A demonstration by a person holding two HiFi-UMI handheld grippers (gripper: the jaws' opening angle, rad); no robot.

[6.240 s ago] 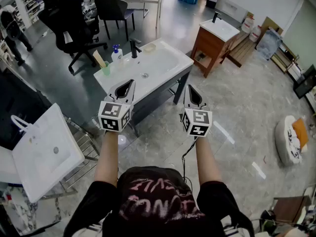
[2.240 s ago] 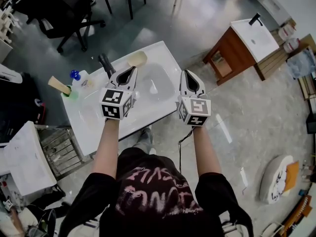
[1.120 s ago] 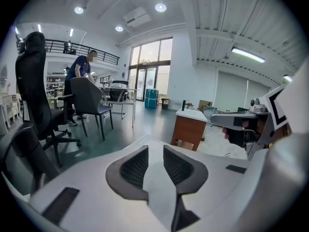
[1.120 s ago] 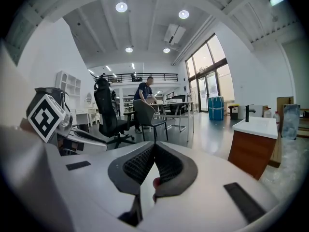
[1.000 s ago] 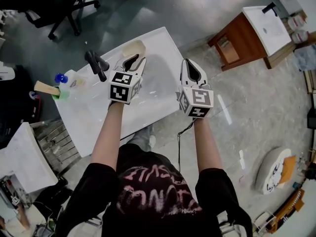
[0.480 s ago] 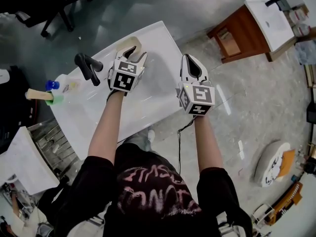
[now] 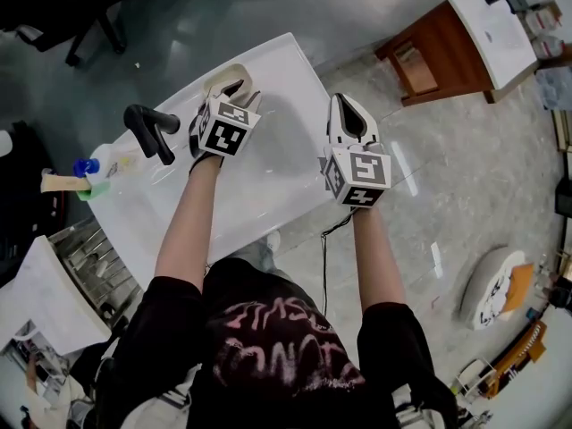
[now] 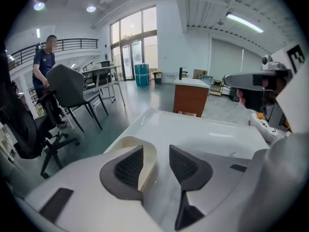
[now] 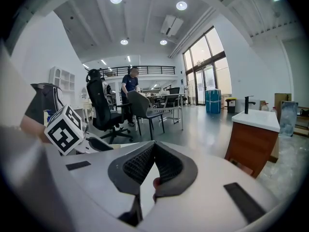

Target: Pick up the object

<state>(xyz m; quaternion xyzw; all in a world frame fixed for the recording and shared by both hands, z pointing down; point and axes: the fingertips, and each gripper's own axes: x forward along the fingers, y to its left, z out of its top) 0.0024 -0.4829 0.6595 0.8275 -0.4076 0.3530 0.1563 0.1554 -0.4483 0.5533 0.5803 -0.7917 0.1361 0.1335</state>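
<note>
A cream soap dish [image 7: 217,76] sits at the far corner of the white sink top [image 7: 268,177]. My left gripper [image 7: 239,92] hovers right over it, jaws wide and just starting to close. In the left gripper view the dish [image 8: 146,162] shows behind the left pad, and its near rim lies in the gap of the left gripper [image 8: 155,151] with no pad touching it. My right gripper [image 7: 346,113] hangs over the sink top's right edge; in its own view the right gripper [image 9: 153,149] is shut and holds nothing.
A black faucet [image 7: 150,125] stands left of the dish, with a pump bottle [image 7: 89,164] and a green cup [image 7: 67,184] beyond it. A wooden vanity [image 7: 447,38] stands to the far right. An office chair [image 8: 72,88] and a person [image 8: 43,66] are behind the sink.
My left gripper has moved forward and left over the sink top to the soap dish, and its jaws have spread apart. The right gripper has stayed almost still and shut.
</note>
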